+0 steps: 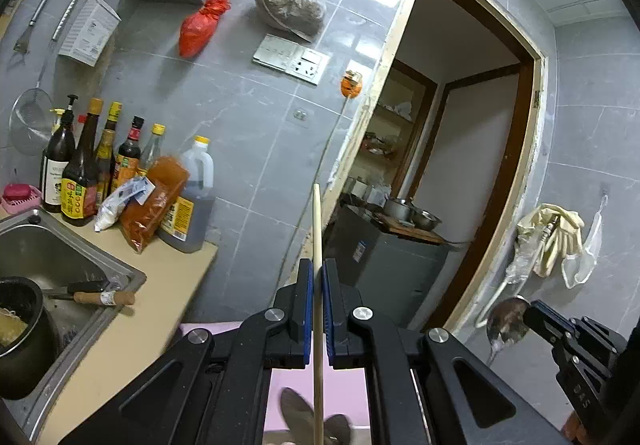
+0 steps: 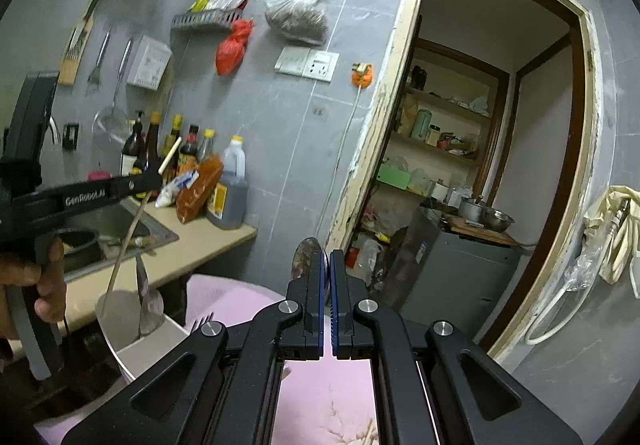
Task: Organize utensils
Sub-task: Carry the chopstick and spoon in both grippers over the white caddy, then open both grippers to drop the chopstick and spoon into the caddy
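Note:
My left gripper is shut on a pale wooden chopstick, which runs straight up between the blue pads. In the right wrist view the left gripper holds that chopstick slanted, its lower end over a white container. A metal spoon stands in the container and fork tines show beside it. My right gripper is shut on another metal spoon, whose bowl sticks out left of the fingertips. From the left wrist view the right gripper and its spoon are at the lower right.
A steel sink with a black pot and a wooden-handled tool sits at left. Sauce bottles line the counter. Pink cloth lies below. An open doorway is at right. Gloves hang on the wall.

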`<state>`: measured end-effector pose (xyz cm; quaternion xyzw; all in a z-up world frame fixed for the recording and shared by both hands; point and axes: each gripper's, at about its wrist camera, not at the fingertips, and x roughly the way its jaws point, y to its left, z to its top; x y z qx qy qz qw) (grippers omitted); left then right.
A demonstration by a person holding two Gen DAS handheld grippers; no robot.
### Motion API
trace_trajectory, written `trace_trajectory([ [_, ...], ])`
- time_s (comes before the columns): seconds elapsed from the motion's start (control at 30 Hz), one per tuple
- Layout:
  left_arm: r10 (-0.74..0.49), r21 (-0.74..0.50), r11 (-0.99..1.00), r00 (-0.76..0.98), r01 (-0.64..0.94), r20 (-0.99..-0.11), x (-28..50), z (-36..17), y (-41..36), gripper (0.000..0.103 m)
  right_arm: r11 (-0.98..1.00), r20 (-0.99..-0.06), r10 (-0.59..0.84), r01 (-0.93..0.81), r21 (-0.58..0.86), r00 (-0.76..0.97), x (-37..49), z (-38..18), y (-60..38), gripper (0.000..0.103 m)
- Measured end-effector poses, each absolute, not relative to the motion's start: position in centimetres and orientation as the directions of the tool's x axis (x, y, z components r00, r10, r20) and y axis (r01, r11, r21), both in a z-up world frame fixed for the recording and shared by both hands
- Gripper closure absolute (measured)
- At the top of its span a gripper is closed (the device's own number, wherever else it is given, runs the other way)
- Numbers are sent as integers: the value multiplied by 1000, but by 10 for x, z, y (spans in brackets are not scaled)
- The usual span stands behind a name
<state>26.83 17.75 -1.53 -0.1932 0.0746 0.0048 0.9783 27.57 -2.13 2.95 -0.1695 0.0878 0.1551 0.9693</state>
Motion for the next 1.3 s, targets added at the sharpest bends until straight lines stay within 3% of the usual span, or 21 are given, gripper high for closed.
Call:
trace_trajectory([
  [0.63, 58, -284, 956, 996, -73, -61, 256, -69, 157, 98, 843, -232, 253, -332, -424, 939, 259, -17, 16, 101],
  [0.87, 32, -263, 963, 993, -60, -110, 244, -70, 153, 98, 851, -280, 321, -405, -333, 905, 258, -21, 5, 100],
  [1.03, 1, -246, 968, 983, -47, -184, 237, -67, 151, 98, 865, -334, 381, -460, -201, 862, 263, -25, -12, 97],
  [1.3, -42, -203, 979, 946, -25, -320, 229, -59, 137, 93, 878, -344, 451, -480, 2, 824, 270, -22, -51, 96],
])
